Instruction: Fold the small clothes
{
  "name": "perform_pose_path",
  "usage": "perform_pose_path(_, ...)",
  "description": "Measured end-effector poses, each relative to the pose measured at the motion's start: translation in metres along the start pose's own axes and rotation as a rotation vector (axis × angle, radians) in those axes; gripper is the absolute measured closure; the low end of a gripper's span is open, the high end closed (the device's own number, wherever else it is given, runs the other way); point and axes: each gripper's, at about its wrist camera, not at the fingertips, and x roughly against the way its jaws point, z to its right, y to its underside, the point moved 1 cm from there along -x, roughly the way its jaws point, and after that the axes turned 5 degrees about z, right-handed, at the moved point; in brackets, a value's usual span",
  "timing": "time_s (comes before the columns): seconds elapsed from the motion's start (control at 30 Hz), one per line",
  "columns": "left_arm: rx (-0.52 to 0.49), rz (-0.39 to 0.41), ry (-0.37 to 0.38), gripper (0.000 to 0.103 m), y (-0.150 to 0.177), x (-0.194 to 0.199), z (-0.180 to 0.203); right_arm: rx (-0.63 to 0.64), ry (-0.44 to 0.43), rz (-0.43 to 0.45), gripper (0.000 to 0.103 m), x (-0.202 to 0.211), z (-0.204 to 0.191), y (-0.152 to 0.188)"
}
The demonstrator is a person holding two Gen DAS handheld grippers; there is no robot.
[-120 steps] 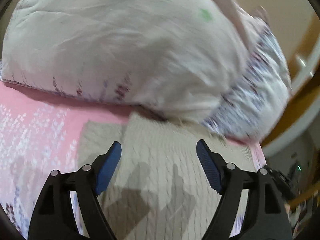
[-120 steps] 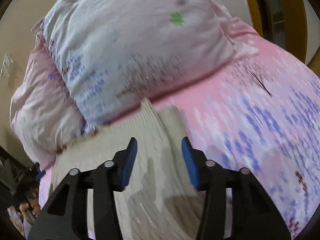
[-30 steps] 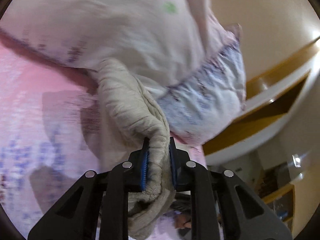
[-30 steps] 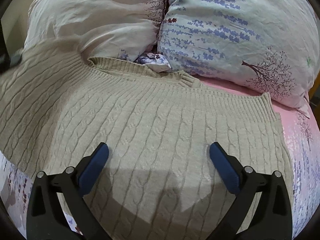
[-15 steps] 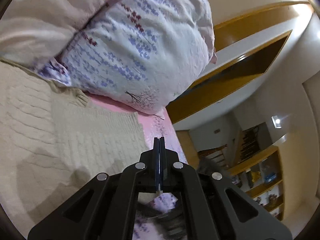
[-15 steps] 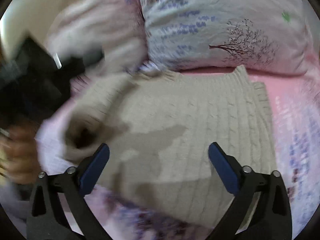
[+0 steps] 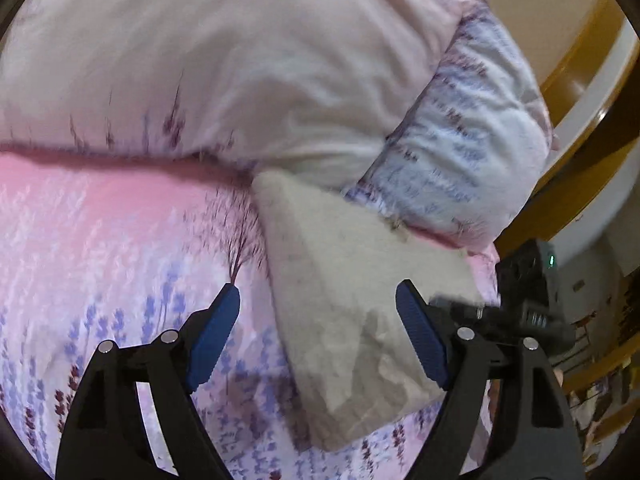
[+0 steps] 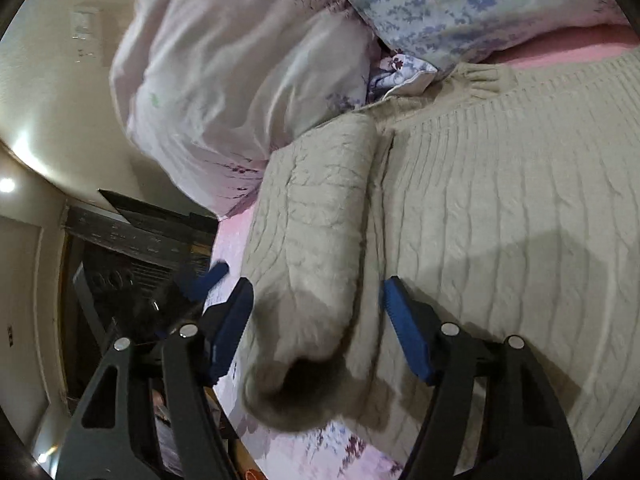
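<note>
A beige cable-knit sweater (image 8: 500,200) lies flat on the pink bedsheet (image 7: 100,232). In the right wrist view one sleeve (image 8: 316,240) is folded onto the body, its cuff opening toward the camera. My right gripper (image 8: 316,328) is open with its blue pads either side of that cuff, not closed on it. In the left wrist view the sweater (image 7: 352,300) shows blurred as a folded shape. My left gripper (image 7: 318,336) is open and empty above its near left edge. The right gripper (image 7: 520,308) shows there at the right edge.
Two floral pillows (image 7: 220,60) (image 7: 460,152) lie against the sweater's far edge. In the right wrist view, pillows (image 8: 240,80) (image 8: 480,0) lie at the top. Dark furniture (image 8: 132,248) stands beside the bed at the left. A wooden frame (image 7: 580,92) runs at the right.
My left gripper let go of the sweater fold, shut empty, then opened and swung back over the bed. My right gripper stayed open and moved to the folded sleeve's cuff.
</note>
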Motion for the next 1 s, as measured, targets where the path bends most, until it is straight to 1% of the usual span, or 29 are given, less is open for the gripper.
perform_pose_path(0.07, -0.018, -0.051, -0.022, 0.023, 0.007, -0.013, -0.003, -0.024, 0.009, 0.009, 0.041, -0.004, 0.001, -0.008)
perform_pose_path(0.1, -0.027, -0.076, -0.022, 0.023, 0.011, -0.021, -0.003, -0.033, 0.004, 0.008, 0.048, -0.006, 0.001, -0.011)
perform_pose_path(0.13, -0.028, -0.092, -0.014, 0.023, 0.014, -0.026, -0.003, -0.040, 0.006, 0.001, 0.053, -0.008, 0.002, -0.012)
perform_pose_path(0.2, -0.025, -0.120, 0.009, 0.023, 0.020, -0.034, -0.001, -0.037, 0.027, -0.024, 0.060, -0.017, 0.002, -0.011)
perform_pose_path(0.27, -0.033, -0.140, 0.029, 0.024, 0.025, -0.039, 0.002, -0.011, 0.045, -0.024, 0.066, -0.021, -0.001, -0.008)
perform_pose_path(0.3, -0.035, -0.143, 0.036, 0.024, 0.026, -0.039, 0.004, -0.006, 0.044, -0.023, 0.078, -0.022, -0.001, -0.008)
perform_pose_path(0.33, -0.036, -0.147, 0.045, 0.024, 0.028, -0.039, 0.005, -0.006, 0.032, -0.020, 0.085, -0.022, -0.001, -0.008)
perform_pose_path(0.37, -0.039, -0.145, 0.043, 0.024, 0.028, -0.039, 0.008, -0.007, 0.017, -0.009, 0.086, -0.022, -0.001, -0.007)
perform_pose_path(0.43, -0.045, -0.137, 0.043, 0.024, 0.026, -0.038, 0.010, 0.032, 0.020, 0.026, 0.088, -0.016, -0.007, -0.005)
perform_pose_path(0.47, -0.042, -0.132, 0.045, 0.024, 0.026, -0.036, 0.011, 0.050, 0.019, 0.045, 0.088, -0.007, -0.005, -0.006)
perform_pose_path(0.57, -0.037, -0.101, 0.049, 0.023, 0.021, -0.026, 0.011, 0.113, 0.017, 0.113, 0.089, 0.014, -0.019, -0.010)
perform_pose_path(0.67, -0.031, -0.086, 0.050, 0.023, 0.016, -0.024, 0.014, 0.185, 0.063, 0.193, 0.089, 0.040, -0.032, -0.015)
perform_pose_path(0.8, -0.034, -0.091, 0.064, 0.022, 0.018, -0.026, 0.020, 0.215, 0.133, 0.286, 0.089, 0.077, -0.031, -0.024)
perform_pose_path(0.9, -0.046, -0.113, 0.080, 0.022, 0.024, -0.033, 0.029, 0.218, 0.215, 0.366, 0.089, 0.113, -0.017, -0.024)
perform_pose_path(0.93, -0.051, -0.119, 0.083, 0.022, 0.027, -0.036, 0.032, 0.207, 0.241, 0.389, 0.089, 0.128, -0.005, -0.025)
perform_pose_path(1.0, -0.058, -0.129, 0.091, 0.022, 0.031, -0.040, 0.037, 0.166, 0.279, 0.410, 0.089, 0.144, 0.018, -0.023)
